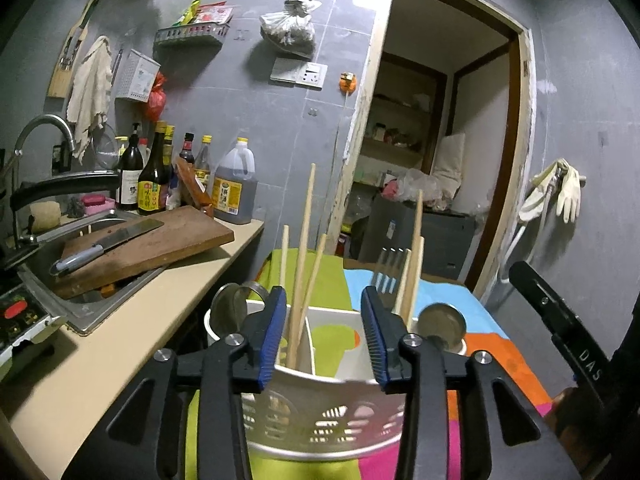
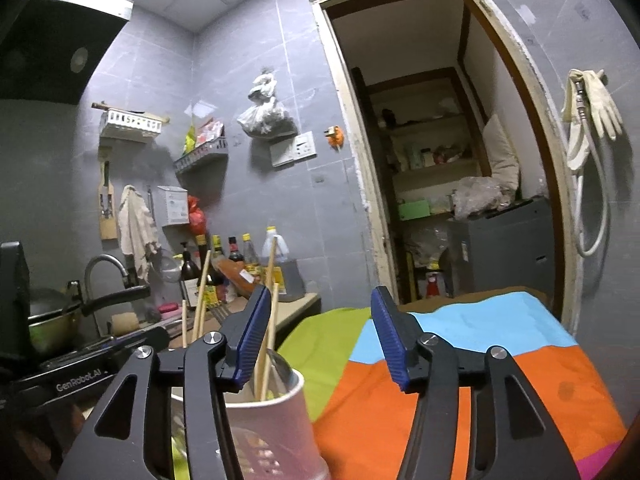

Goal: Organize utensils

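Left gripper (image 1: 324, 340): open, holds nothing.
Right gripper (image 2: 320, 340): open, empty.
Holder (image 1: 320, 412): at 6 o'clock, under left gripper, nearer it.
Chopsticks (image 1: 306, 248): stand upright.

Your utensil holder (image 1: 320, 412) stands on the cloth-covered surface (image 1: 492, 344), near its left edge. In it, chopsticks (image 1: 304, 264) lean in the left compartment; a fork (image 1: 386, 276) and more sticks stand in the right one, with a spoon (image 1: 442, 326) at the right rim. Left of the surface runs the counter (image 1: 132, 328), carrying a sink (image 1: 80, 308) with a cutting board (image 1: 160, 240) across it and a cleaver (image 1: 108, 244) on the board. Bottles (image 1: 192, 184) stand behind the board, against the wall.
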Demonstrator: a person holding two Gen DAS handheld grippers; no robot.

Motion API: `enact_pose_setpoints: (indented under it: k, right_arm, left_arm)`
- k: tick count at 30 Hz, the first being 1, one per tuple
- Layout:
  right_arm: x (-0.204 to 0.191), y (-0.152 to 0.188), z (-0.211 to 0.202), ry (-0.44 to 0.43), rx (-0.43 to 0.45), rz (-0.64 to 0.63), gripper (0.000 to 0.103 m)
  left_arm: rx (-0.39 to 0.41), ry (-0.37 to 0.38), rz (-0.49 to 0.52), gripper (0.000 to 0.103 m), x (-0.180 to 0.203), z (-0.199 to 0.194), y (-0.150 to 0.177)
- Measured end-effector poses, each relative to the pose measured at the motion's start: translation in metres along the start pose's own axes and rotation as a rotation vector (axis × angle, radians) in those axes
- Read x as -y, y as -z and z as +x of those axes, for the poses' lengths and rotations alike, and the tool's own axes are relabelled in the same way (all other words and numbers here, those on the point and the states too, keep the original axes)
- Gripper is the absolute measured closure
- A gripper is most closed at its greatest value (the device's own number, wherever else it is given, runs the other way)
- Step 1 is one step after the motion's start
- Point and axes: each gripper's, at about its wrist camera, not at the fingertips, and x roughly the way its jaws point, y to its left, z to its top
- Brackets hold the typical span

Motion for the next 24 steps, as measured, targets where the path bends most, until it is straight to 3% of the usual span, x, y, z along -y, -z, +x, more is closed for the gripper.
enact_pose_setpoints:
  k: [11, 15, 24]
  right_arm:
    - [0.014, -0.006, -0.027, 0.088, -0.102, -0.043, 0.022]
    - [0.021, -0.006, -0.037, 0.121, -0.133, -0.042, 0.016]
    - [0.03, -0.004, -0.065, 0.16, -0.159, -0.045, 0.0]
  left_arm:
    - [-0.032, 0.025, 0.031, 0.051, 0.015, -0.012, 0.006]
    - [-0.037, 0.03, 0.045, 0.048, 0.022, -0.018, 0.01]
    - [-0.041, 0.064, 0.036, 0.026, 0.025, -0.032, 0.023]
